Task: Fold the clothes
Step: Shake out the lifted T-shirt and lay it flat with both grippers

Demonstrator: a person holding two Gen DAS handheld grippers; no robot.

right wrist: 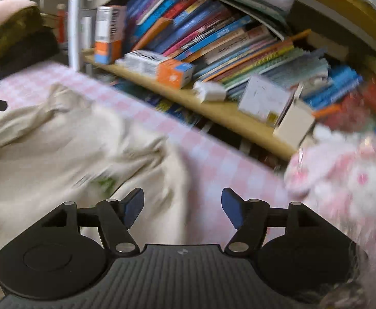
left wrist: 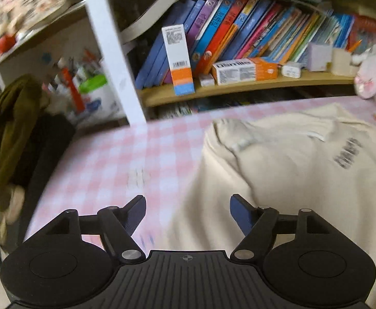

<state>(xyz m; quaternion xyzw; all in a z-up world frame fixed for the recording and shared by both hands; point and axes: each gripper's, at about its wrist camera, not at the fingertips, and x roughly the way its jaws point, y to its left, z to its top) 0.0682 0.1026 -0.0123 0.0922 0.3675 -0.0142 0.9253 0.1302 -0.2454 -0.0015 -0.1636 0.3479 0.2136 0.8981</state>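
Observation:
A cream garment point(left wrist: 290, 164) with dark lettering lies rumpled on a pink-and-white checked surface point(left wrist: 105, 164). My left gripper point(left wrist: 188, 212) hovers over the garment's left edge, its jaws wide apart and nothing between them. The right wrist view shows the same cream garment point(right wrist: 59, 149) spread to the left. My right gripper point(right wrist: 182, 209) stands open above the garment's right edge and the checked surface point(right wrist: 226, 170), with nothing held. Both views are motion-blurred.
A wooden bookshelf point(left wrist: 239, 87) with several leaning books and small boxes runs along the far side. A pink-and-white plush toy point(right wrist: 342, 180) sits close on the right. Dark and olive clothes point(left wrist: 10, 134) are piled at the left beyond the surface's edge.

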